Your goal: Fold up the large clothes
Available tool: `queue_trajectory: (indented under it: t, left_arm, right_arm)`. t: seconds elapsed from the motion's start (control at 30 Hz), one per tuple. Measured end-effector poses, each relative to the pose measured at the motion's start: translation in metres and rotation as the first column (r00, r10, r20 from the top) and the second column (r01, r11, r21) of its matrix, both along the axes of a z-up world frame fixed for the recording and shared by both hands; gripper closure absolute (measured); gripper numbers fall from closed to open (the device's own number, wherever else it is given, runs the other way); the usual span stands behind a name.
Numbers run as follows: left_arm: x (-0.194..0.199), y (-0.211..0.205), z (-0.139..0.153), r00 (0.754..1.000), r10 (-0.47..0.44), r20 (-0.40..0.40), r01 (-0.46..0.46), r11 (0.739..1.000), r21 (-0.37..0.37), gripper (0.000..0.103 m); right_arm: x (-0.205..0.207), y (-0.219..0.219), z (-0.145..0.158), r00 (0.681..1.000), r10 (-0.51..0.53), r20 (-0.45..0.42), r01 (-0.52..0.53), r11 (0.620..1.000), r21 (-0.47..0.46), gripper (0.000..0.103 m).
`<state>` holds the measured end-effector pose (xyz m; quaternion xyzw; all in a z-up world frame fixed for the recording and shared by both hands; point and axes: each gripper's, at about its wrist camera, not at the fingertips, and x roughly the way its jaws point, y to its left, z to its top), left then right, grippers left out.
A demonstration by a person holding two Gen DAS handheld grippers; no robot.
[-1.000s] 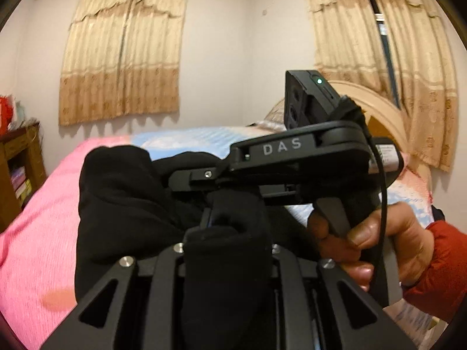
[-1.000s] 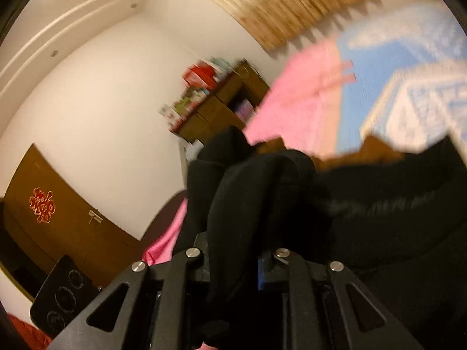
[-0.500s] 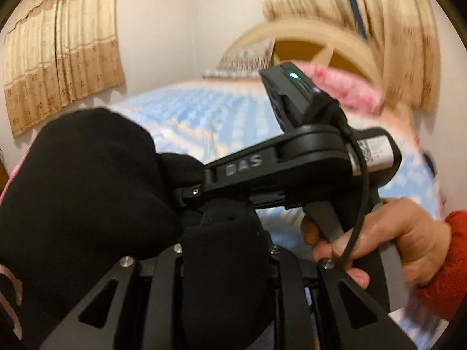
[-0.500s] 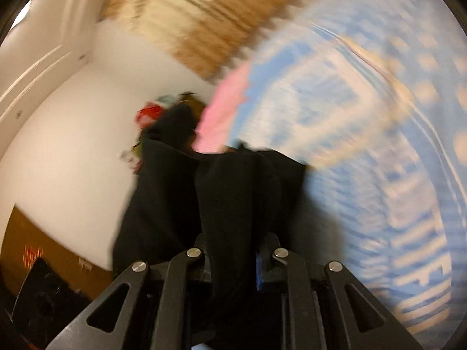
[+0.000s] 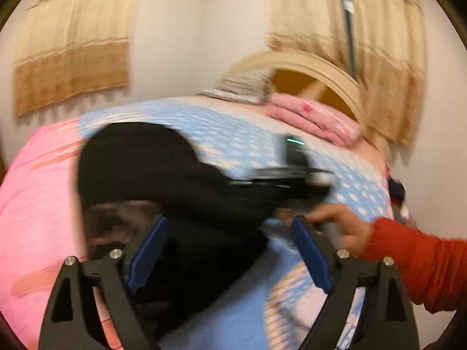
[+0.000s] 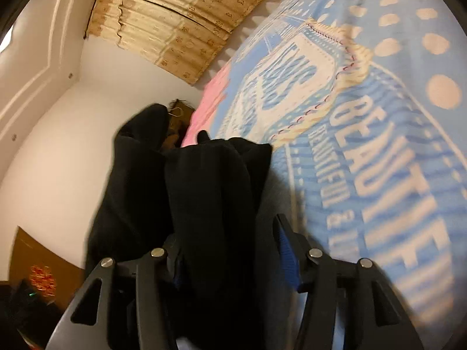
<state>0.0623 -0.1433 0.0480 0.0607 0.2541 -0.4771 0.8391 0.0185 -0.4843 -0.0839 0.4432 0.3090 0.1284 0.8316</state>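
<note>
A black garment (image 5: 163,175) lies bunched on the blue spotted bedspread (image 5: 239,134). My left gripper (image 5: 227,221) has its jaws opening wide. Its blue pads (image 5: 146,250) stand apart on either side of the cloth and do not press it. Further right a hand in a red sleeve (image 5: 414,265) holds my right gripper (image 5: 292,180), blurred, its tips lost in the black cloth. In the right wrist view my right gripper (image 6: 224,227) is opening too. The garment (image 6: 210,198) drapes between its fingers, and the right pad (image 6: 287,259) stands off the cloth.
A pink sheet (image 5: 38,204) covers the bed's left side. Folded pink bedding (image 5: 315,119) and a curved wooden headboard (image 5: 315,64) are at the far end. Curtains (image 5: 73,43) hang on the walls. A brown cabinet (image 6: 35,259) stands at the lower left of the right wrist view.
Both grippers were shut on the black garment a second ago and have now opened. The right gripper has come down toward the bedspread, and the garment rests on the bed.
</note>
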Motion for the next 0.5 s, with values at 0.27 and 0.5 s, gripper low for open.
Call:
queue_trajectory:
  t: [0.27,0.5]
  left_arm:
    - [0.118,0.066,0.002,0.895,0.444,-0.048,-0.446,0.893,-0.059,0.006]
    - [0.133,0.000,-0.050,0.912,0.359,-0.196,-0.369,0.929,-0.013,0.011]
  right_arm:
    - [-0.040,0.033,0.131,0.982,-0.025,0.185,0.102,0.901,-0.421,0.062]
    - [0.044,0.112,0.170,0.980,0.132,0.145,-0.022,0.809,-0.587,0.067]
